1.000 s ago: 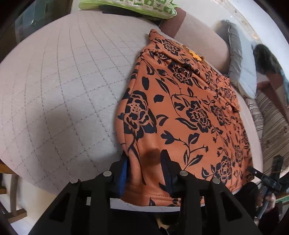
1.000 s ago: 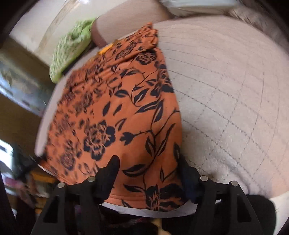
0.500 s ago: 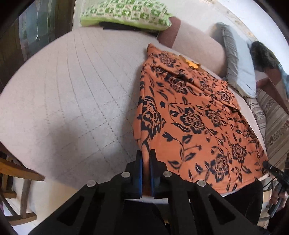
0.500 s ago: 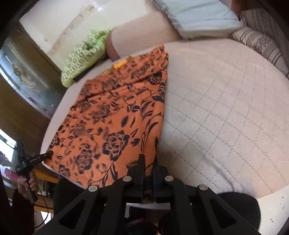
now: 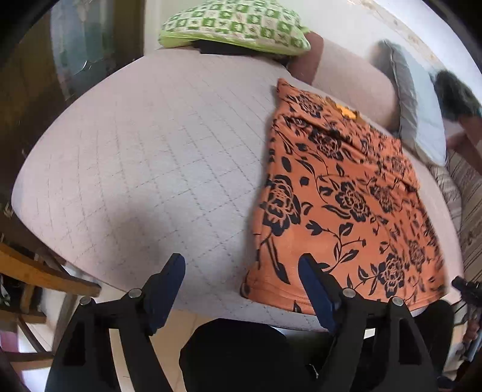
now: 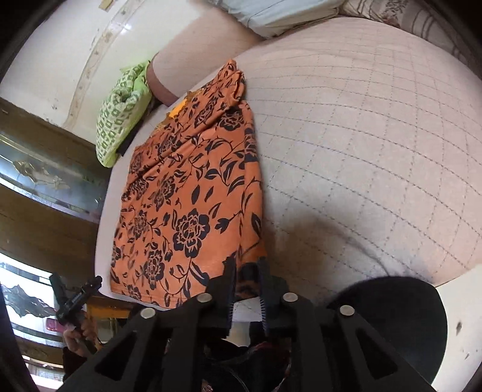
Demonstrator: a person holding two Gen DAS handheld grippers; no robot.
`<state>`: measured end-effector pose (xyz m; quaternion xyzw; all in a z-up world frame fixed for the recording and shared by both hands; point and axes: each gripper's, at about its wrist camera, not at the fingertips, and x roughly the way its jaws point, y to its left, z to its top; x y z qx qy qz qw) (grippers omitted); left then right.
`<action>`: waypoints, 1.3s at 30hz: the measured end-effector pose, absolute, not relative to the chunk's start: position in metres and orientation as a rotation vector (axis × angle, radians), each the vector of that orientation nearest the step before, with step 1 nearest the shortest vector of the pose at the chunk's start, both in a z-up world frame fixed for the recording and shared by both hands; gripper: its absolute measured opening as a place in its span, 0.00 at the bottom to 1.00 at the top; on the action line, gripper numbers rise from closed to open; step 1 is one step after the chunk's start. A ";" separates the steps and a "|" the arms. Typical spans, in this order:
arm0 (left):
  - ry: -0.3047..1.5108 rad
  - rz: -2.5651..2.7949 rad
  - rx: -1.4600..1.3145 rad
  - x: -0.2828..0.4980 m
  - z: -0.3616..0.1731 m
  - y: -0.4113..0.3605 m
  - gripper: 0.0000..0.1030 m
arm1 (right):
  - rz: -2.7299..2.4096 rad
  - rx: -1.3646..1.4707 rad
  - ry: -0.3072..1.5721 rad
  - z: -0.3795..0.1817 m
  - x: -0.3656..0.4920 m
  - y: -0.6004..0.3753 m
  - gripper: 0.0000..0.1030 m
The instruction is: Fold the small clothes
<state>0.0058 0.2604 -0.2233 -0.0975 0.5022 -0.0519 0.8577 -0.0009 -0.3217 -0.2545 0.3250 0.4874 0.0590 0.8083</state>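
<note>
left claw (image 5: 239, 270) opening – clear of orange floral garment (image 5: 340, 205) | right claw (image 6: 245, 273) parting, hem corner between – letting it lie flat on bed (image 5: 144, 156)

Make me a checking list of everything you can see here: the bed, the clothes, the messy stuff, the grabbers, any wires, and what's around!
Surface: pale quilted bed cover, smooth, stitched in squares.
Job's things: orange flowered garment lies flat along the bed, its near hem at the bed's edge.
Clutter: green checked pillow and grey pillow at the far end.
Grippers: left gripper opening, with only bed cover between its fingers, just beside the garment's corner. Right gripper is narrow and opening, with the hem's corner between its fingers; grip cannot be told.
Cables: nothing seen.
Surroundings: wooden chair beside the bed; another person at the far side; dark wooden cabinet.
</note>
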 end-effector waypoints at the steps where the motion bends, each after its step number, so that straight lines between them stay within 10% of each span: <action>1: 1.050 -0.114 -0.231 0.005 -0.223 0.264 0.76 | 0.137 0.732 1.035 -0.255 -0.003 -0.327 0.25; 4: 1.053 -0.125 -0.297 0.008 -0.230 0.271 0.76 | 0.135 0.817 1.002 -0.254 -0.009 -0.337 0.76; 5: 1.067 -0.140 -0.304 0.012 -0.235 0.269 0.76 | 0.124 0.834 0.969 -0.251 -0.012 -0.339 0.78; 12: 1.164 -0.299 -0.252 0.031 -0.270 0.227 0.73 | 0.162 0.810 0.950 -0.242 -0.009 -0.324 0.78; 17: 1.130 -0.255 -0.101 0.019 -0.272 0.210 0.18 | 0.159 0.771 0.963 -0.245 -0.009 -0.316 0.78; 19: 1.146 -0.287 -0.178 0.021 -0.271 0.216 0.13 | 0.149 0.766 0.975 -0.249 -0.007 -0.315 0.78; 24: 1.166 -0.286 -0.174 0.030 -0.270 0.212 0.19 | 0.111 0.800 0.980 -0.263 0.001 -0.327 0.78; 27: 1.168 -0.331 -0.269 0.040 -0.267 0.209 0.47 | 0.098 0.818 0.971 -0.270 0.006 -0.342 0.78; 30: 1.151 -0.315 -0.281 0.048 -0.267 0.202 0.39 | 0.117 0.858 0.954 -0.279 0.015 -0.359 0.78; 32: 1.154 -0.296 -0.303 0.053 -0.270 0.203 0.13 | 0.154 0.903 0.946 -0.287 0.022 -0.365 0.76; 39: 1.127 -0.341 -0.356 0.050 -0.265 0.208 0.09 | 0.321 0.875 1.099 -0.320 0.047 -0.324 0.30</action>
